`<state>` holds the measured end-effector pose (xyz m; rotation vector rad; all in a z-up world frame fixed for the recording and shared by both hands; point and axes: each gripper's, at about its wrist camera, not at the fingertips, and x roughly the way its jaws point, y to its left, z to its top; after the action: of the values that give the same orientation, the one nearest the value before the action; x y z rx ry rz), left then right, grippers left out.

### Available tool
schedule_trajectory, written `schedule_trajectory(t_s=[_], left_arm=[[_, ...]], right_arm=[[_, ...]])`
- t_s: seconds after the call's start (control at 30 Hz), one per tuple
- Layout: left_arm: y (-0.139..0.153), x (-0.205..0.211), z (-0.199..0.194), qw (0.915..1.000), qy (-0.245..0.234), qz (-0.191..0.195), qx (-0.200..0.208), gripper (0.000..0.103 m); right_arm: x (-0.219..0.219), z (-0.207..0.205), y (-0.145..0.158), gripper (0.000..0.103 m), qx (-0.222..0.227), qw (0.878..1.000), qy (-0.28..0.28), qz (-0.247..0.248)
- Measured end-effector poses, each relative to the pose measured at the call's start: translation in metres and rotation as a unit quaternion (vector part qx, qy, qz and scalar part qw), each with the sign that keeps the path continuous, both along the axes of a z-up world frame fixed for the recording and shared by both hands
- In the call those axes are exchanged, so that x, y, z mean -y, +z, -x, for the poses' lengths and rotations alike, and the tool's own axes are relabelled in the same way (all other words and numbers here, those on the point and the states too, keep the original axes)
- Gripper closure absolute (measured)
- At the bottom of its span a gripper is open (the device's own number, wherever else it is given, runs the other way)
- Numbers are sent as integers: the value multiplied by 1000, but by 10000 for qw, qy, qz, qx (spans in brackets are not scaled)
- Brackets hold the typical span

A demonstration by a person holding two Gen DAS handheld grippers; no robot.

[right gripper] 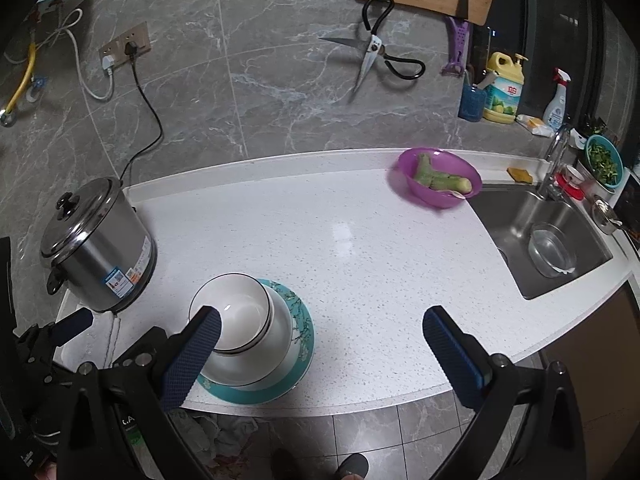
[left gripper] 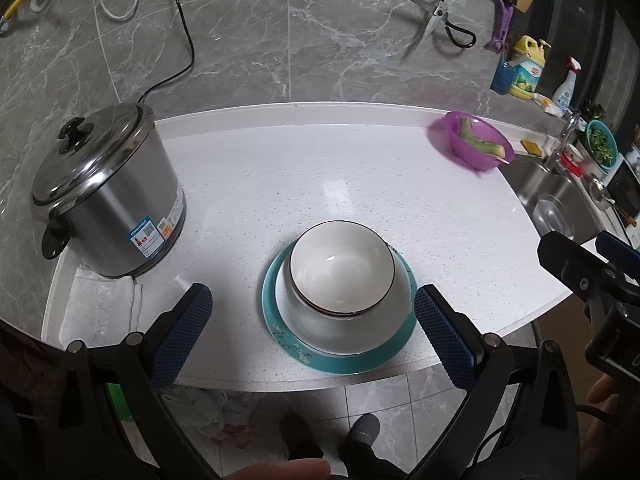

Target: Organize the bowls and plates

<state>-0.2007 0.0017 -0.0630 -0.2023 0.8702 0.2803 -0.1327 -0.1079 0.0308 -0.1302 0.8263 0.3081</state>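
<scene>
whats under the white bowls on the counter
The stacked white bowls sit on a white plate, itself on a teal plate. Whether anything lies between the plates is hidden.

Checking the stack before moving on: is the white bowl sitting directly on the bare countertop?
No, the white bowl is nested on a larger white dish, which rests on the teal plate near the countertop's front edge.

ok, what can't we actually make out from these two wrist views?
- Stack: bowl count unclear in both views; nested rims overlap.
- Teal plate: pattern mostly covered by the bowls; the right gripper's finger hides its near-left edge in the right view.
- Rice cooker label: too small to read.
- Sink: right side cut off by the fisheye edge.
</scene>
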Motion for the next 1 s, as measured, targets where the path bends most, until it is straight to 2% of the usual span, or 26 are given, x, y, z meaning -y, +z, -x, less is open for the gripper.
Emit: schedule_trajectory(t_s=[0.23, 1.0], left_arm=[[0, 0, -3, 10000, 10, -20, -36, 0], [-3, -1, -1, 9999, 87, -55, -77, 0]], right_arm=[[2, -3, 1, 0, -68, 9999, -124, 79], [-1, -4, -1, 0, -118, 9998, -10, 134]])
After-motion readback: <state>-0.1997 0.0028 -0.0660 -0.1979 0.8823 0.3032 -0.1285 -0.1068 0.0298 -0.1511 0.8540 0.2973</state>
